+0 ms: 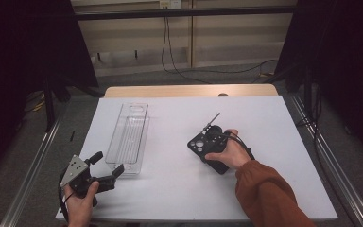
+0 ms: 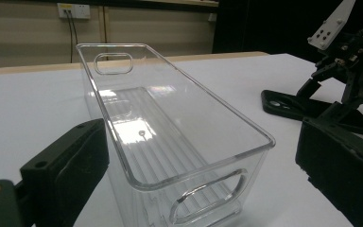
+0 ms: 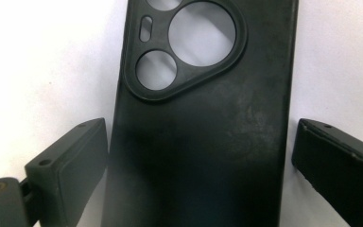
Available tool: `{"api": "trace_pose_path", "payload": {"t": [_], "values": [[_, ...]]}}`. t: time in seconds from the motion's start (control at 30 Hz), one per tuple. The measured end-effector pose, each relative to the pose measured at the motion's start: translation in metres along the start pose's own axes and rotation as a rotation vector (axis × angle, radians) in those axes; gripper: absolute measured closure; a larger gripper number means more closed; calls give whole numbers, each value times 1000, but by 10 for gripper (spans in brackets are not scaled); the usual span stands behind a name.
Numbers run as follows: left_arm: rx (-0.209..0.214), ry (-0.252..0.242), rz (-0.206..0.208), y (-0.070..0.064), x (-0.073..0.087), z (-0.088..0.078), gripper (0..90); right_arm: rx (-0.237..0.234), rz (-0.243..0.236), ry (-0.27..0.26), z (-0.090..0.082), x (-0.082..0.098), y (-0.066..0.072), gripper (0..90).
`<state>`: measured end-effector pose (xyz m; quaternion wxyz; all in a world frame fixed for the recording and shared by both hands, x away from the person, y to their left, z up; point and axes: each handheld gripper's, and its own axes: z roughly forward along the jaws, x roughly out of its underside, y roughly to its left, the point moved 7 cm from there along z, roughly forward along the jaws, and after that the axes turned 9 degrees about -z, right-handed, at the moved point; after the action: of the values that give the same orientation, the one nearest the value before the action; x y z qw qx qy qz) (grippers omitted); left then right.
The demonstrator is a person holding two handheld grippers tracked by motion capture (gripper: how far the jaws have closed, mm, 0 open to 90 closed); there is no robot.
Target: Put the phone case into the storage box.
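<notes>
High view first: I've got the right gripper (image 1: 207, 138) tipped down over the black phone case (image 1: 199, 144) mid-table, hand wrapped around its body, rust-orange sleeve (image 1: 264, 194) running in from the bottom edge. Right gripper view puts the case (image 3: 198, 142) flat on the white sheet between my 2 jaws; the left pad sits right against its edge, the right pad stands clear with a strip of white showing, so the jaws are spread and not pinching. The case is matte black, faintly scuffed, back up, with a raised camera island carrying 3 round cutouts and 1 small slot.

Left gripper (image 1: 105, 166) rests near the table's front-left corner, jaws spread, pointing at the near end of the clear plastic bin (image 1: 129, 137). Left gripper view has that bin (image 2: 170, 127) sitting between the jaws with neither one on it: long, transparent, ribbed floor, oval handle cutouts at both ends.

White table cover (image 1: 264, 123) over a wooden top, grey carpet around, dark curtains to either side, cables hanging down the beige back wall (image 1: 227, 38).
</notes>
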<state>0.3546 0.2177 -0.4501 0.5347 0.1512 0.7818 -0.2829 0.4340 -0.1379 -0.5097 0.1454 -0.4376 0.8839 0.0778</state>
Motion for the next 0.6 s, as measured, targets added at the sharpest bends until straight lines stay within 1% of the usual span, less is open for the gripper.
{"api": "trace_pose_path", "payload": {"t": [0.03, 0.07, 0.1, 0.2, 0.23, 0.27, 0.3, 0.33, 0.37, 0.4, 0.6], "values": [[0, 1, 5, 0, 0, 0, 34, 5, 5, 5, 0, 0, 1, 45], [0, 1, 5, 0, 0, 0, 34, 12, -3, 11, 0, 0, 1, 44], [0, 1, 6, 0, 0, 0, 34, 15, 3, 9, 0, 0, 1, 45], [1, 4, 7, 0, 0, 0, 34, 18, 3, 7, 1, 0, 1, 50], [2, 5, 6, 0, 0, 0, 34, 19, 13, 8, 1, 0, 1, 54], [2, 5, 6, 0, 0, 0, 34, 21, 15, 15, 0, 0, 2, 59], [1, 5, 8, 0, 0, 0, 34, 22, 7, 15, 0, 0, 1, 69], [1, 5, 7, 0, 0, 0, 34, 22, 12, 17, 0, 0, 2, 80], [2, 5, 6, 0, 0, 0, 34, 25, 2, 11, -1, 0, 1, 103], [2, 5, 6, 0, 0, 0, 34, 23, 6, 10, -2, 0, 1, 119], [2, 6, 6, 0, 1, 0, 34, 25, 13, 13, -3, 0, 0, 138]]}}
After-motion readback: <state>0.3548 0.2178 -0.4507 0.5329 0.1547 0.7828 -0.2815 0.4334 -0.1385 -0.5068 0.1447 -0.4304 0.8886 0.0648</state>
